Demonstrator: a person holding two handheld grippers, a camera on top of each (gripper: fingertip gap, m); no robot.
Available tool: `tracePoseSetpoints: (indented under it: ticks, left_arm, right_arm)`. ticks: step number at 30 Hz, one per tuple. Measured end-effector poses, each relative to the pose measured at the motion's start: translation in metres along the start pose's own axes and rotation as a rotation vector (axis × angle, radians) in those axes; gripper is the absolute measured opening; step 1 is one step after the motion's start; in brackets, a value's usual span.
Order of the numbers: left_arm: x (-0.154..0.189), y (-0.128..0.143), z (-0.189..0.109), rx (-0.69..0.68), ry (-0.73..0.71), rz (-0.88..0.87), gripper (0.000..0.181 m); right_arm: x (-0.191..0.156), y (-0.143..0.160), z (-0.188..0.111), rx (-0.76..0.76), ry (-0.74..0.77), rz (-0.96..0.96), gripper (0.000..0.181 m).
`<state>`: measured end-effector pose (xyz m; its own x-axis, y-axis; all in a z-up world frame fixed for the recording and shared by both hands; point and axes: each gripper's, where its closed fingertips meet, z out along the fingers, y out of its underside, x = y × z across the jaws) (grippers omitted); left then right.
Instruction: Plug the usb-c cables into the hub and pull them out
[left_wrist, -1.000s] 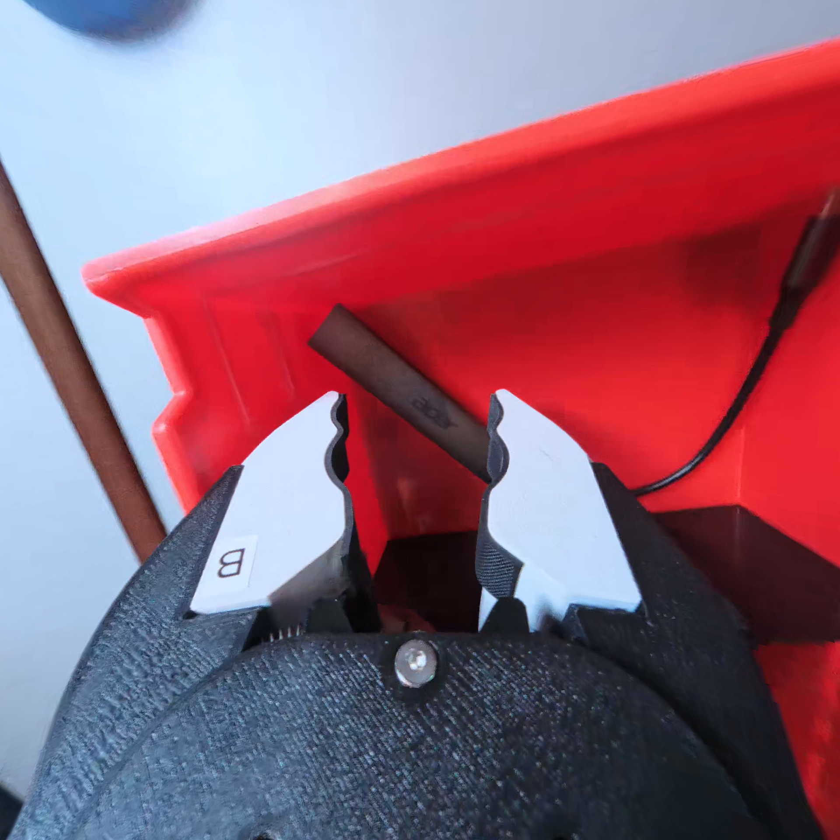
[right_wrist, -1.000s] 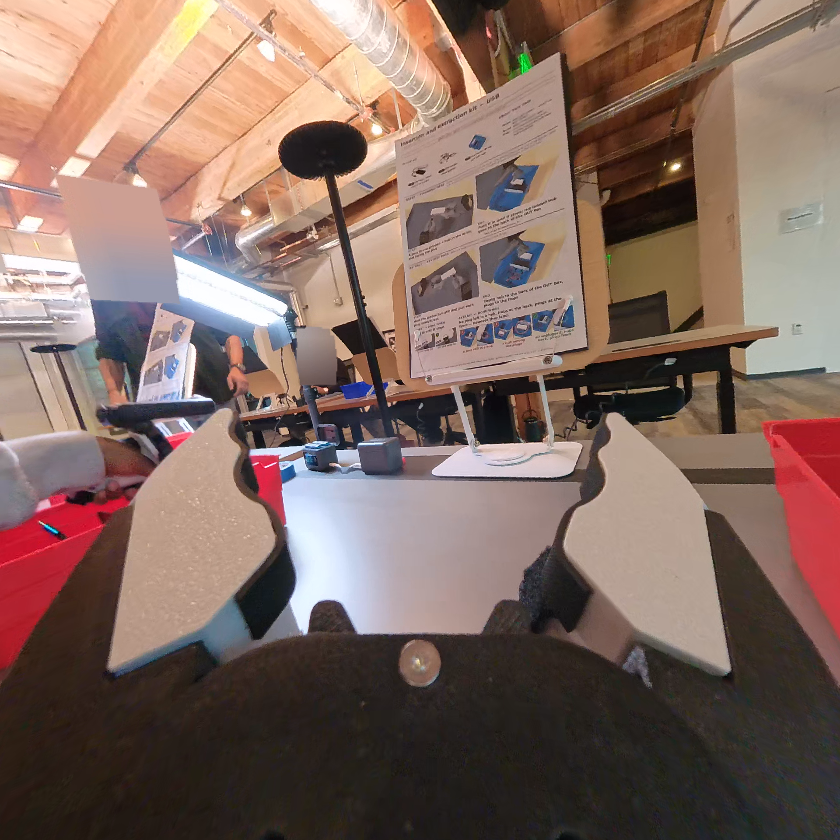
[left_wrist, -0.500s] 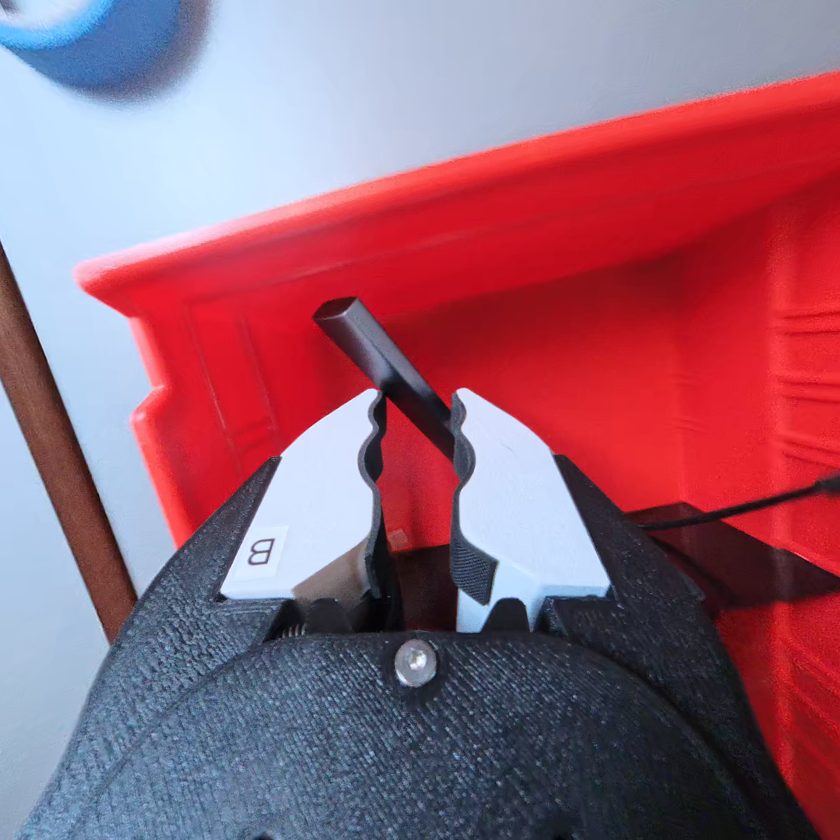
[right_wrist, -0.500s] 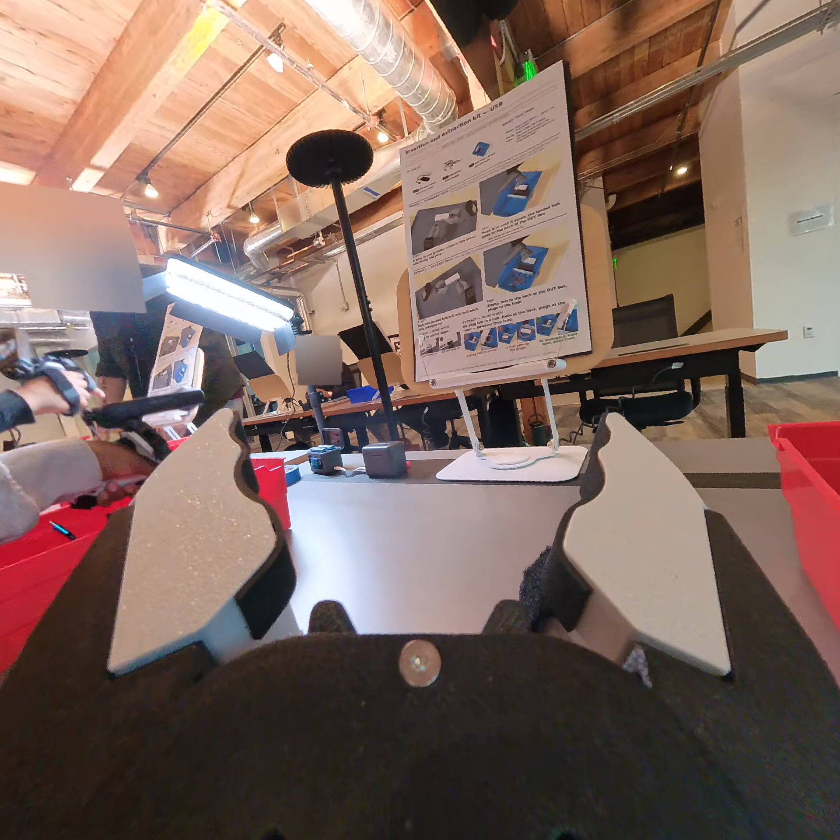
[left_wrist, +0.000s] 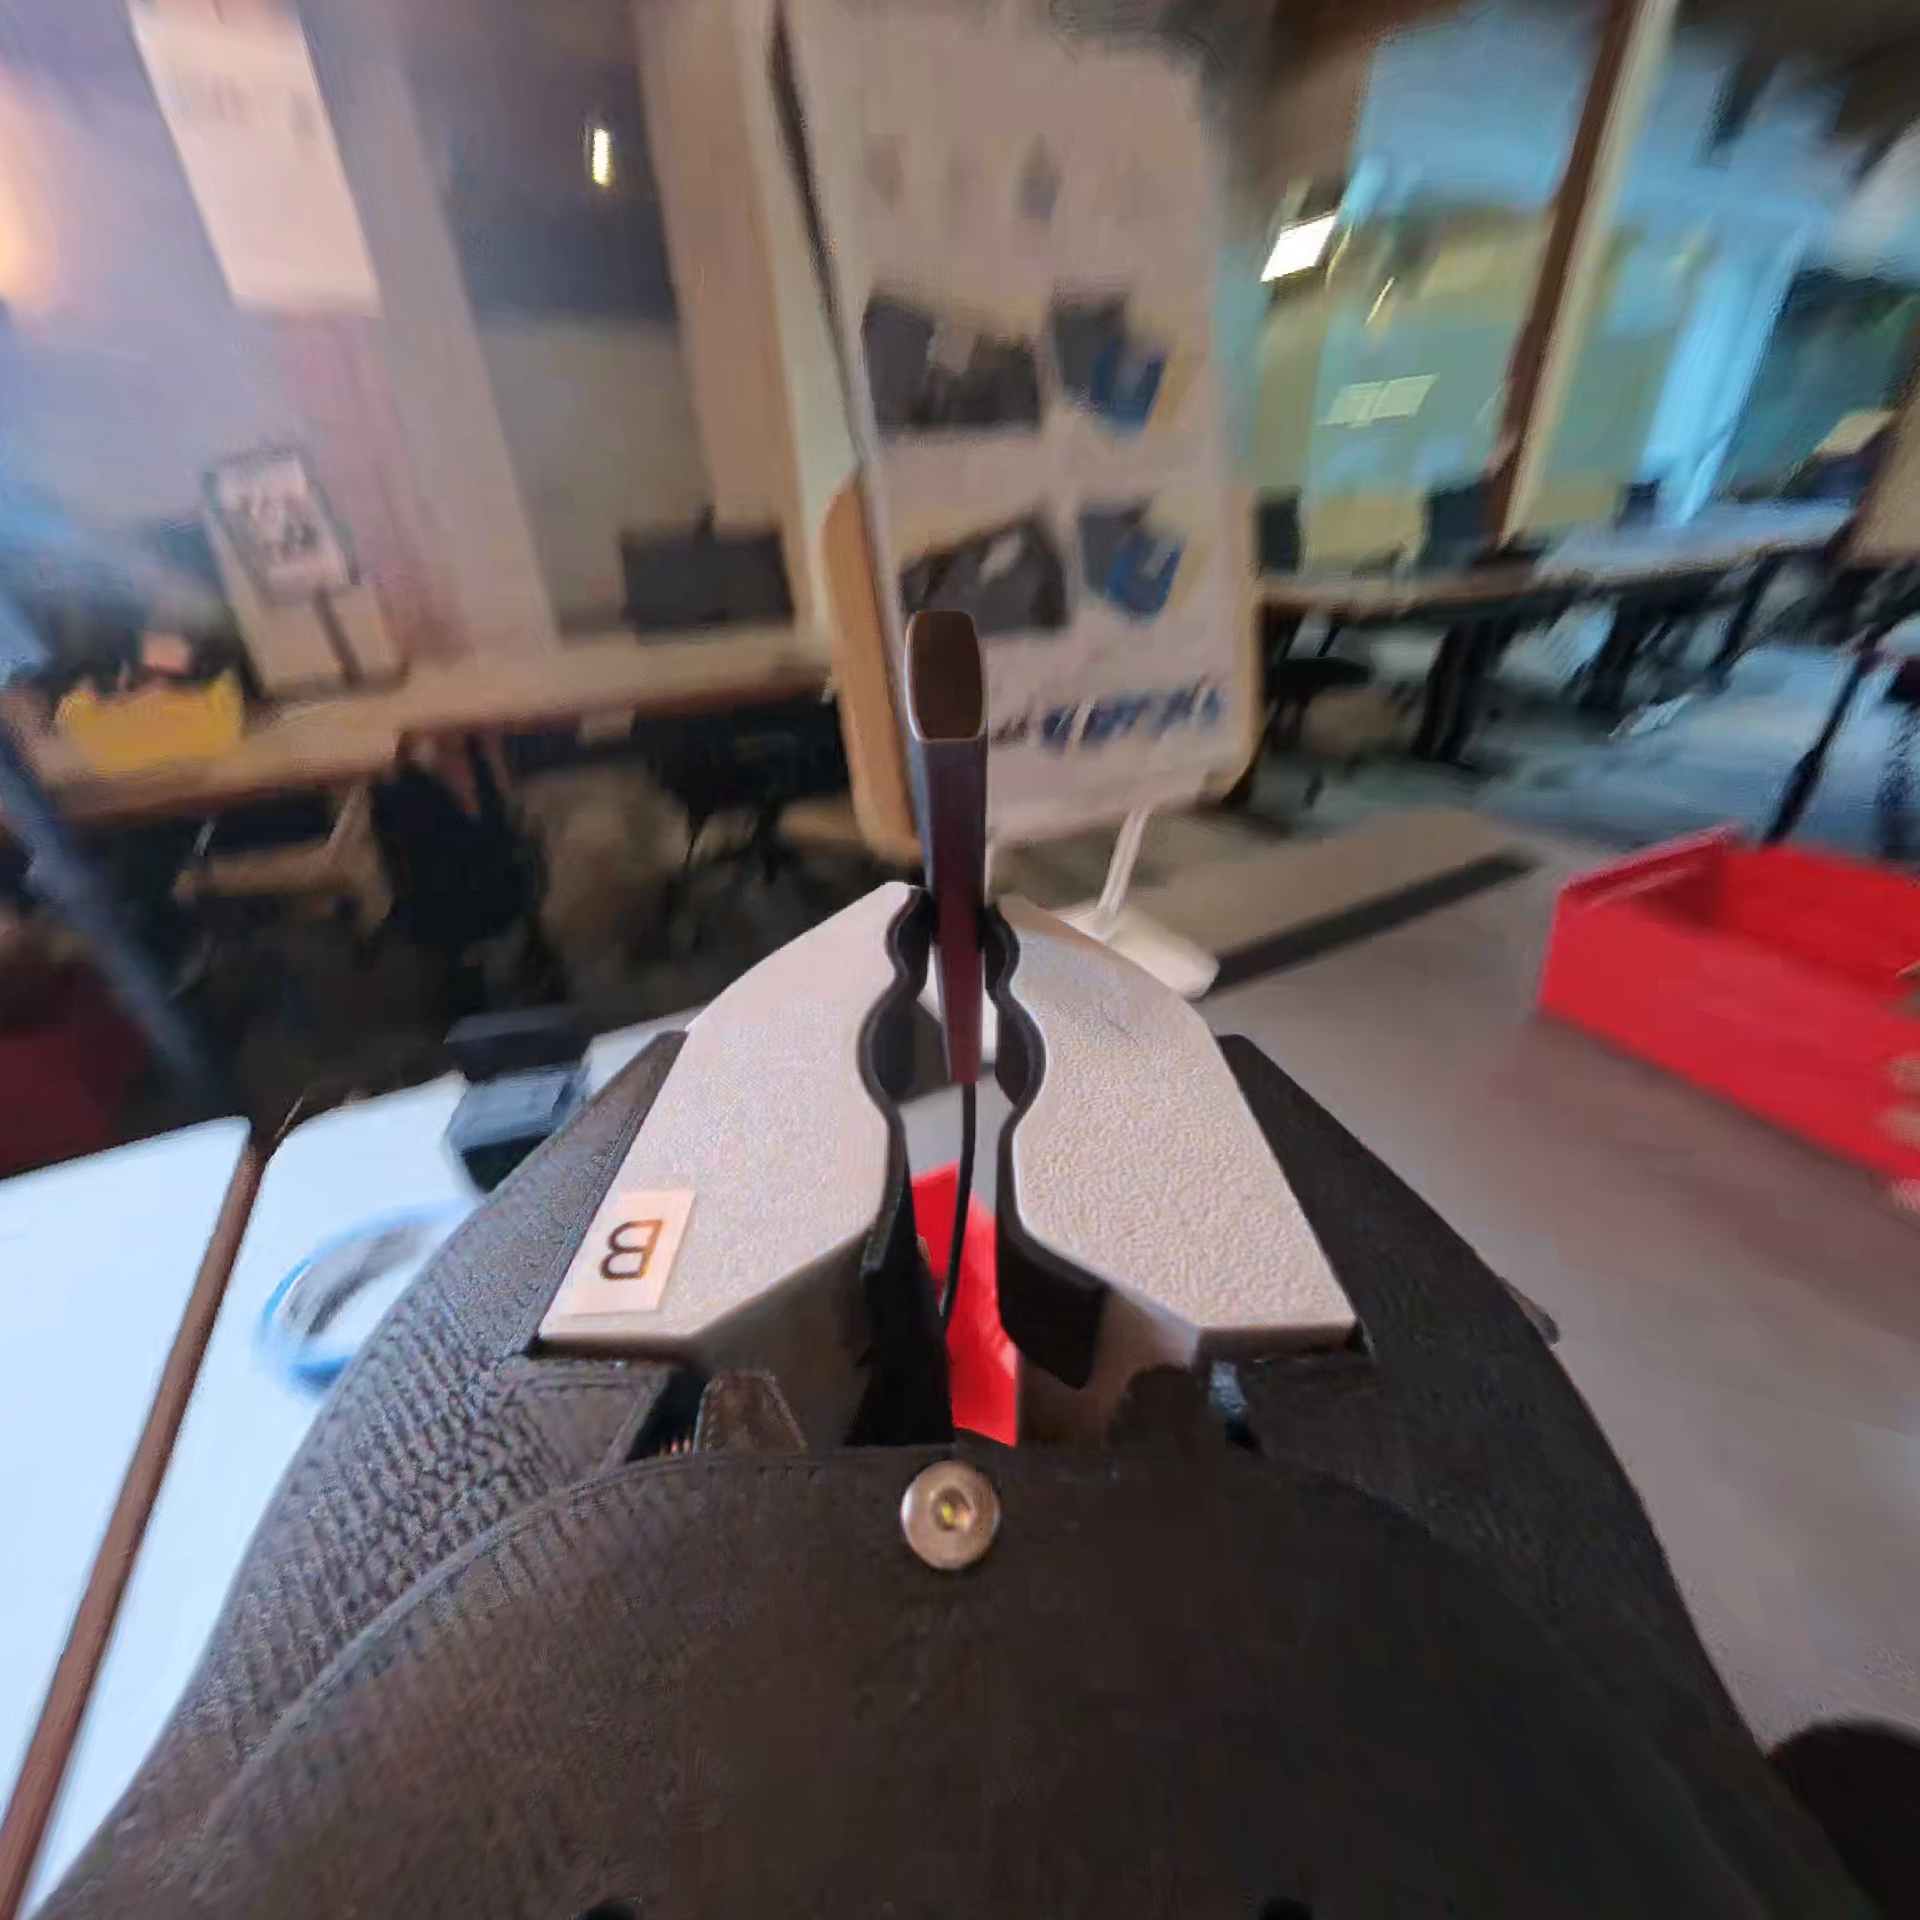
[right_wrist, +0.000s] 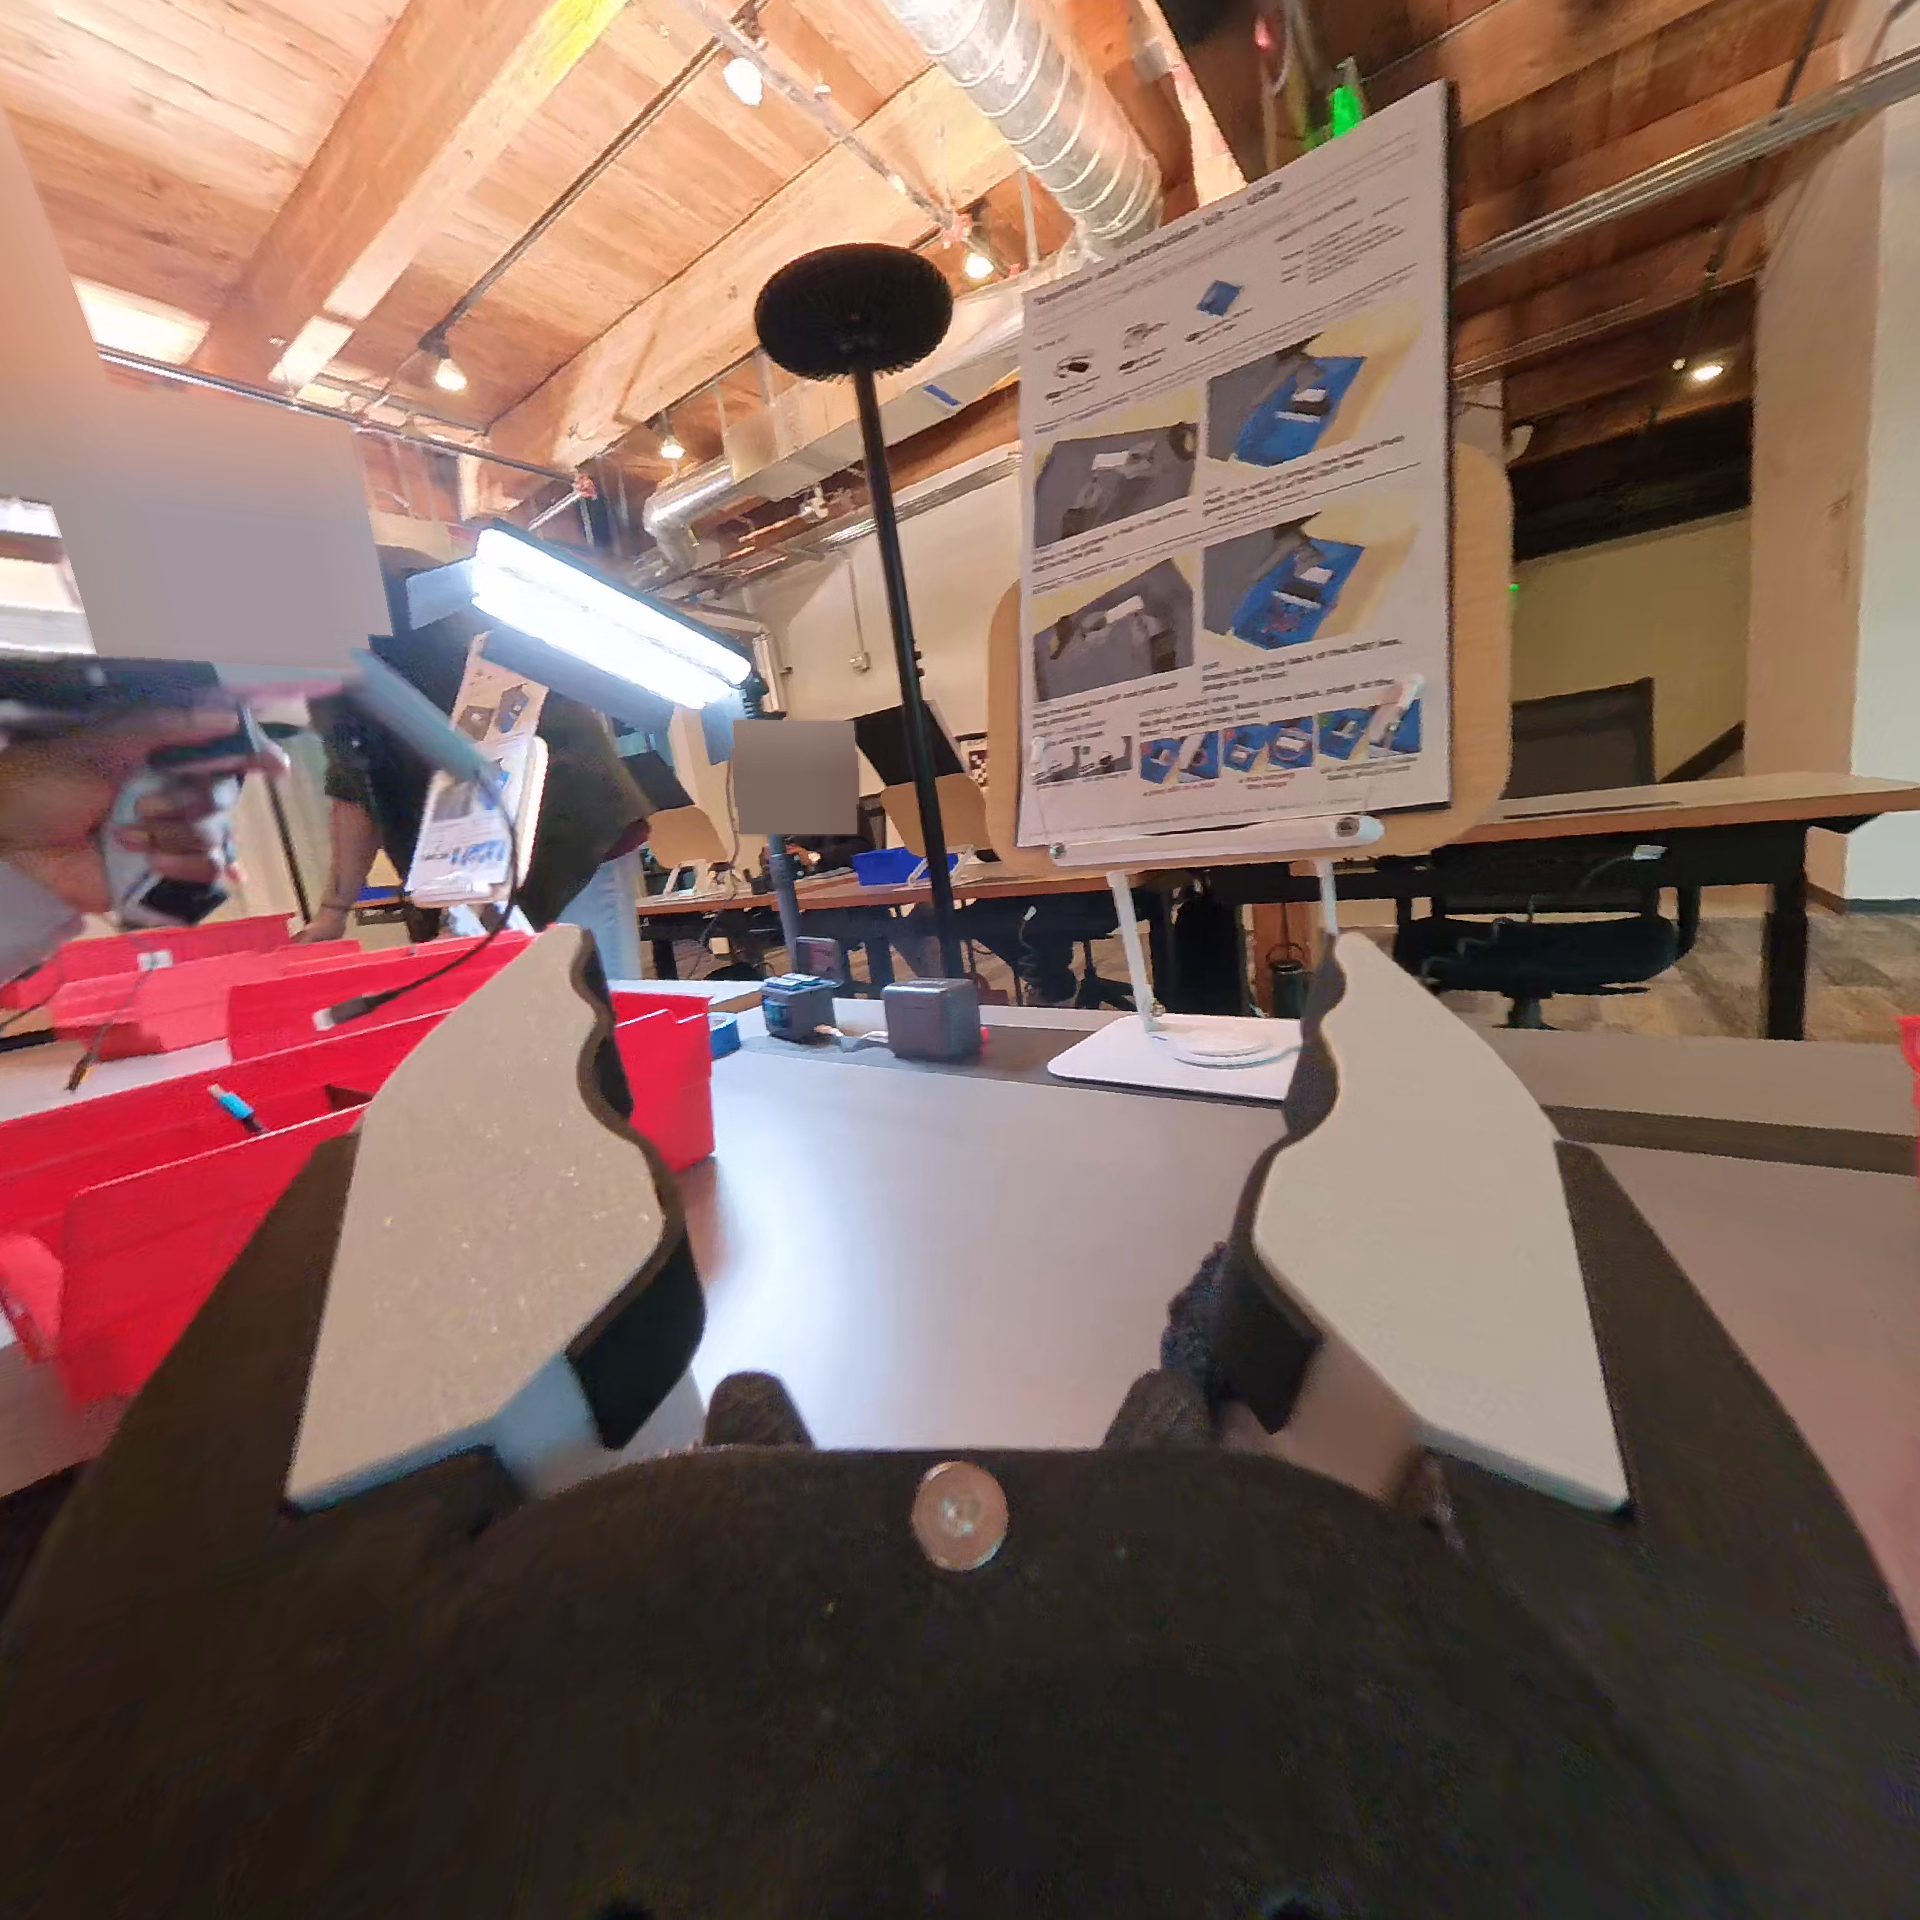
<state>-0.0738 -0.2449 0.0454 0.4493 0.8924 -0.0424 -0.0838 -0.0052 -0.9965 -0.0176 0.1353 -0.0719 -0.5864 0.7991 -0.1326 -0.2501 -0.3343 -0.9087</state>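
Left gripper (left_wrist: 951, 935) is clenched on the slim dark metal hub (left_wrist: 943, 790), raised upright off the grey table (left_wrist: 1558, 1195) — rigid, light, likely slick, best pinched mid-body, its thin black cable (left_wrist: 964, 1195) dangling. Right gripper (right_wrist: 951, 1049) hangs released, empty, fingers wide.

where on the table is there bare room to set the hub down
Bare grey table lies ahead of the open right tongs, bordered by the red bins, the white stand base and the small cubes. The bin side looks crowded.
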Motion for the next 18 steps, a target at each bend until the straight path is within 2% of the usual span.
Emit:
tracePoseSetpoints:
  ticks: [4,7,10,13,16,18]
  left_arm:
    - [0.064,-0.053,-0.021,0.309,0.238,-0.096,0.01]
    - [0.125,-0.071,-0.041,0.492,0.496,-0.107,0.01]
    - [0.177,-0.068,-0.059,0.606,0.691,-0.108,0.01]
    - [0.219,-0.051,-0.067,0.633,0.82,-0.115,0.01]
    - [0.253,-0.032,-0.076,0.633,0.926,-0.115,0.01]
    - [0.271,-0.024,-0.081,0.634,0.982,-0.128,0.01]
  right_arm:
    - [-0.018,0.002,0.0,-0.014,-0.109,0.0,0.113]
    - [-0.038,0.002,-0.003,-0.028,-0.227,-0.005,0.094]
    - [-0.066,-0.005,-0.008,-0.044,-0.384,-0.024,0.073]
    - [-0.1,-0.019,-0.013,-0.065,-0.535,-0.125,0.048]
    - [-0.131,-0.036,-0.012,-0.071,-0.631,-0.219,0.047]
    - [-0.145,-0.048,-0.008,-0.089,-0.664,-0.161,0.047]
